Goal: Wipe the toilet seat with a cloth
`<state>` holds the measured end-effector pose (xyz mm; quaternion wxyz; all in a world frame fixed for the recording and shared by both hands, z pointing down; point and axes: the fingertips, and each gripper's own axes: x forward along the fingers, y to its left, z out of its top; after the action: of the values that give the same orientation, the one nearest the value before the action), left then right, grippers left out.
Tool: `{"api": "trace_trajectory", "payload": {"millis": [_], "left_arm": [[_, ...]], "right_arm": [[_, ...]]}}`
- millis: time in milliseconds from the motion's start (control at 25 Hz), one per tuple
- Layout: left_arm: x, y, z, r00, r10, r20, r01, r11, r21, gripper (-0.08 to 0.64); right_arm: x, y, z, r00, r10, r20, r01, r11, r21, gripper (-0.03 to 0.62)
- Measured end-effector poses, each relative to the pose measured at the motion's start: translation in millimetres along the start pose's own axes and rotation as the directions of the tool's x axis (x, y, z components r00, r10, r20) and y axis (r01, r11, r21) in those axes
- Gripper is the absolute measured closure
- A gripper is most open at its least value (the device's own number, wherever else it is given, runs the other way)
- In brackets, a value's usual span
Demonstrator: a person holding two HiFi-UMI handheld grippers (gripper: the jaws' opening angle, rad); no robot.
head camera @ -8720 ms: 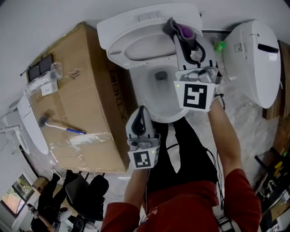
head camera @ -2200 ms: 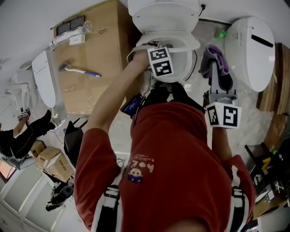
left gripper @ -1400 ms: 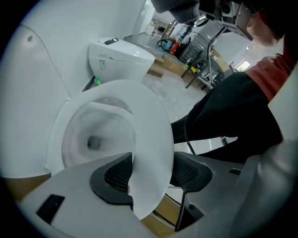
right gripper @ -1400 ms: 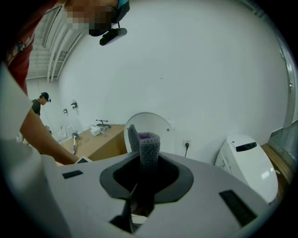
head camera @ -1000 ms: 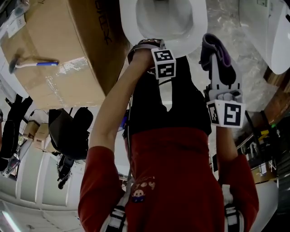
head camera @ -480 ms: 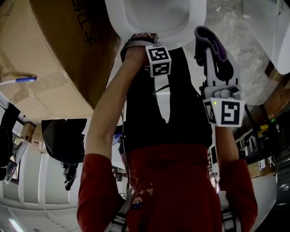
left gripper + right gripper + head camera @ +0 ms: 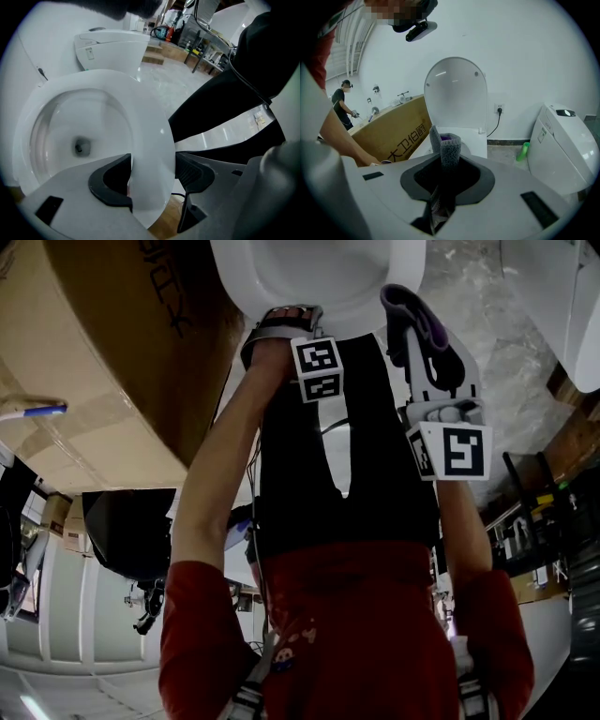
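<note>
My right gripper [image 7: 443,176] pinches the cloth [image 7: 450,150] at 1 o'clock. It looks soft, limp and light, so a mid-fold hold suits it. My left gripper [image 7: 153,180] clamps the toilet seat [image 7: 147,136] by its front rim at 12 o'clock; the seat looks hard, glossy and likely slippery. A cardboard box [image 7: 103,324] crowds 10 o'clock, over pale floor [image 7: 506,324].

The scene was a workshop-like testing room: a toilet [image 7: 455,101] stood ahead of the right claw [image 7: 444,174], a large cardboard box [image 7: 396,136] to the claw's left, a second toilet [image 7: 562,145] to its right.
</note>
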<state>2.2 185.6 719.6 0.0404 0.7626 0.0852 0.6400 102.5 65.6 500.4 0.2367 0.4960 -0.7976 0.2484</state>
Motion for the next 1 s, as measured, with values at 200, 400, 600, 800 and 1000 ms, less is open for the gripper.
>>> {"api": "trace_trajectory", "payload": {"millis": [200,400,600,800,1000], "left_arm": [[-27.1,1.3,1.0,0.981,0.114,0.158,-0.084,0.979,-0.184,0.293],[-54.6,3.5,-15.9,0.927,0.281,0.247,-0.176,0.911,-0.374,0.363],[-95.7,19.8,-30.7,0.807,0.508,0.301,-0.23,0.74,-0.632,0.536],[-132.9,40.5,-44.6,0.643,0.703,0.303,-0.204,0.54,-0.817,0.546],[-161.2,61.7,-51.4,0.536,0.792,0.292,-0.228,0.469,-0.853,0.546]], "right_arm": [[15.6,10.8,-27.0,0.998,0.023,-0.065,-0.02,0.999,0.046,0.535],[33.9,30.8,-60.6,0.985,0.055,-0.165,-0.041,0.995,0.087,0.535],[57.0,64.2,-101.3,0.957,0.097,-0.272,-0.07,0.992,0.109,0.535],[78.8,90.5,-142.9,0.923,0.089,-0.375,-0.051,0.993,0.11,0.535],[90.3,105.5,-168.7,0.908,0.044,-0.418,-0.053,0.999,-0.01,0.535]]}}
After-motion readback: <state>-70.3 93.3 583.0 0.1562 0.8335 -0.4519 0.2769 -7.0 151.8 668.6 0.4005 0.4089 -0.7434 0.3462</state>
